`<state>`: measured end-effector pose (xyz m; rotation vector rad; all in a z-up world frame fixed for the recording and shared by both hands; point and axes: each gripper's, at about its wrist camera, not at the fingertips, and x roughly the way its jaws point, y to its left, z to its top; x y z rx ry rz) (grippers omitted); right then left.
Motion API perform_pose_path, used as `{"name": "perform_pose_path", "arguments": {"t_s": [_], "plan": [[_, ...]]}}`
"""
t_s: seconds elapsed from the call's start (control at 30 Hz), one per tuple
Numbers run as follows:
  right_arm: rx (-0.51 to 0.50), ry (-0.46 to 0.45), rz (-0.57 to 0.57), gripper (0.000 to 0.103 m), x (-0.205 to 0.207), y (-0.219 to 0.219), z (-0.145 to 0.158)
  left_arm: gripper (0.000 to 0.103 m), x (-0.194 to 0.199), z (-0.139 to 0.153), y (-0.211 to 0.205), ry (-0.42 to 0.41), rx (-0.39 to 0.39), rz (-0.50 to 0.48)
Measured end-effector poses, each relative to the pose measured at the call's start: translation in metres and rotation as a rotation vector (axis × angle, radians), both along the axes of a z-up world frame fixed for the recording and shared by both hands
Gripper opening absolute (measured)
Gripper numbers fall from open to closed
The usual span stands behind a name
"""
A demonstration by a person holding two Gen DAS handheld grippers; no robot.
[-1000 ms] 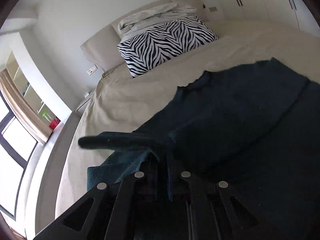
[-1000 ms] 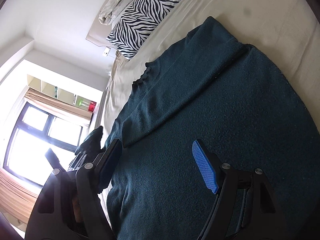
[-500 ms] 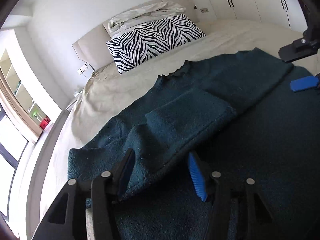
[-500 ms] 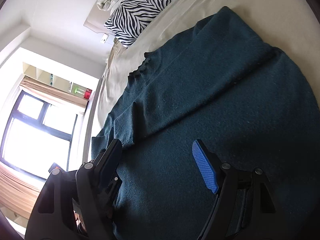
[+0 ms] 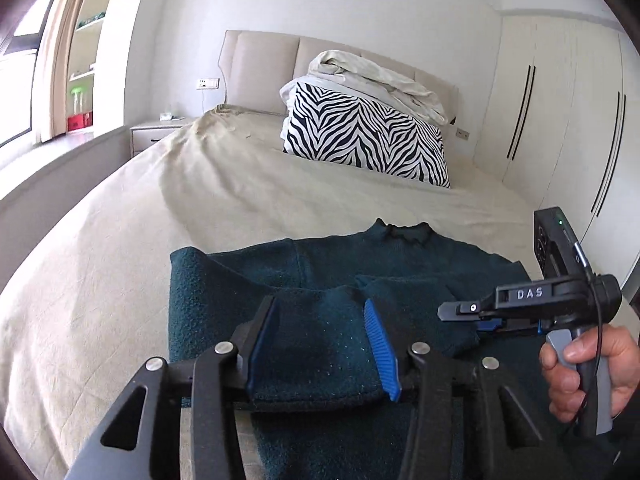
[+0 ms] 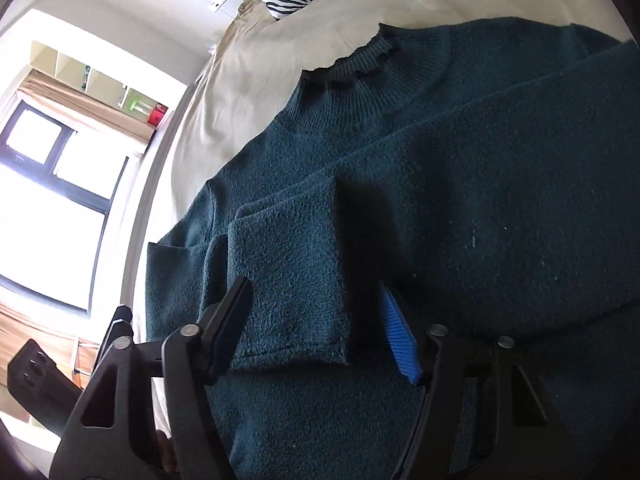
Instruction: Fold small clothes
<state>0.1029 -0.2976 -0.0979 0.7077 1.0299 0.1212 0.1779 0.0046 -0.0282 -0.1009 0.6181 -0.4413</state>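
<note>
A dark teal knit sweater (image 5: 320, 264) lies flat on the beige bed, collar toward the headboard, both sleeves folded across its body. It also fills the right wrist view (image 6: 480, 168). My left gripper (image 5: 322, 326) is open just above the folded left sleeve, holding nothing. My right gripper (image 6: 316, 304) is open, its fingers either side of the folded sleeve cuff (image 6: 292, 280), not closed on it. In the left wrist view the right gripper (image 5: 472, 312) hovers over the sweater's right half, held by a hand.
The beige bedsheet (image 5: 224, 200) stretches toward a zebra-striped pillow (image 5: 364, 136) with a rolled cream duvet on it, against the padded headboard. A nightstand (image 5: 156, 132) and window sill lie left. White wardrobe doors (image 5: 568, 120) stand on the right.
My left gripper has let go of the sleeve, which now lies folded across the sweater, and has pulled back and levelled. My right gripper has moved in over the sleeve cuff.
</note>
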Motion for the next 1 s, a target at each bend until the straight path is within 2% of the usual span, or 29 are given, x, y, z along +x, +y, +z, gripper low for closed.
{"name": "perform_pose_path", "arguments": {"t_s": [0.03, 0.07, 0.13, 0.3, 0.37, 0.43, 0.47, 0.83, 1.0], "plan": [[-0.027, 0.012, 0.020, 0.028, 0.004, 0.006, 0.001, 0.048, 0.003, 0.001, 0.007, 0.015, -0.032, 0.011], [-0.072, 0.020, 0.026, 0.025, 0.006, 0.009, 0.003, 0.048, 0.007, 0.001, 0.013, 0.033, -0.069, 0.019], [-0.130, 0.015, 0.045, 0.009, 0.007, 0.013, 0.008, 0.048, 0.012, -0.001, 0.024, 0.060, -0.131, 0.038], [-0.158, -0.055, 0.031, 0.007, 0.000, 0.001, 0.033, 0.040, 0.023, -0.005, 0.048, 0.113, -0.218, 0.091], [-0.178, -0.075, 0.015, 0.007, -0.001, -0.007, 0.042, 0.032, 0.029, -0.007, 0.056, 0.143, -0.253, 0.096], [-0.176, -0.069, 0.000, 0.007, -0.002, -0.019, 0.045, 0.016, 0.034, -0.009, 0.062, 0.177, -0.280, 0.096], [-0.177, -0.065, -0.014, 0.007, -0.004, -0.027, 0.045, 0.015, 0.036, -0.010, 0.064, 0.184, -0.281, 0.099], [-0.266, -0.060, -0.124, 0.007, -0.037, -0.095, 0.041, 0.013, 0.047, -0.002, 0.060, 0.199, -0.257, 0.116], [-0.306, -0.060, -0.147, 0.007, -0.036, -0.107, 0.040, 0.013, 0.064, 0.000, 0.028, 0.230, -0.183, 0.073]]}}
